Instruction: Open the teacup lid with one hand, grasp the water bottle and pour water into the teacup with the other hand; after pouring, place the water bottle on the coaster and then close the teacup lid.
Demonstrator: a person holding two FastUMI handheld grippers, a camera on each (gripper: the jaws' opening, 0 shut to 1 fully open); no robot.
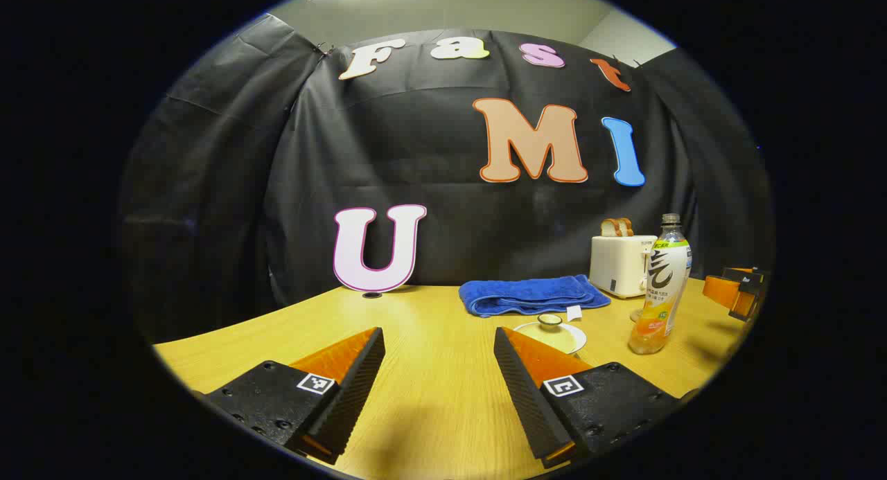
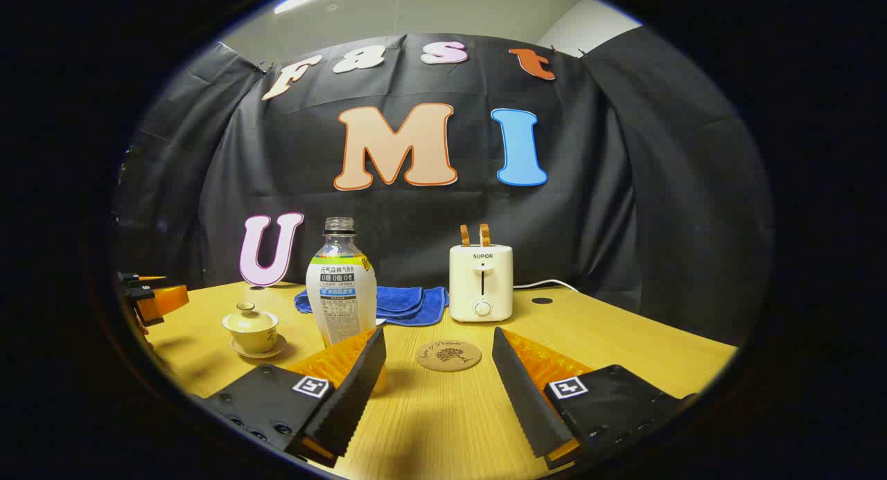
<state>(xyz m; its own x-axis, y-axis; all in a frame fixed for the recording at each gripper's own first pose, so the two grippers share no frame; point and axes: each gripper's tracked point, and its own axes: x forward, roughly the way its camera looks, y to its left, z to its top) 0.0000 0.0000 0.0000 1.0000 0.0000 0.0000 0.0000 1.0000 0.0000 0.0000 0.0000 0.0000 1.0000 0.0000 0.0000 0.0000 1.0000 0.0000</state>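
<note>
The lidded cream teacup (image 2: 251,327) stands on its saucer at the left of the right gripper view, lid in place. To its right is the uncapped water bottle (image 2: 341,286), upright, just beyond my right gripper's left finger. The round cork coaster (image 2: 449,355) lies ahead between the fingers of my right gripper (image 2: 438,336), which is open and holds nothing. In the left gripper view the teacup (image 1: 554,334) sits just past the right finger, with the bottle (image 1: 662,286) to its right. My left gripper (image 1: 438,338) is open and empty above the table.
A white toaster (image 2: 481,282) with two bread slices stands at the back, a folded blue towel (image 2: 402,303) beside it. The wooden table (image 2: 624,341) ends at the black cloth wall. Each gripper shows at the edge of the other's view: the left gripper (image 2: 149,300), the right gripper (image 1: 738,293).
</note>
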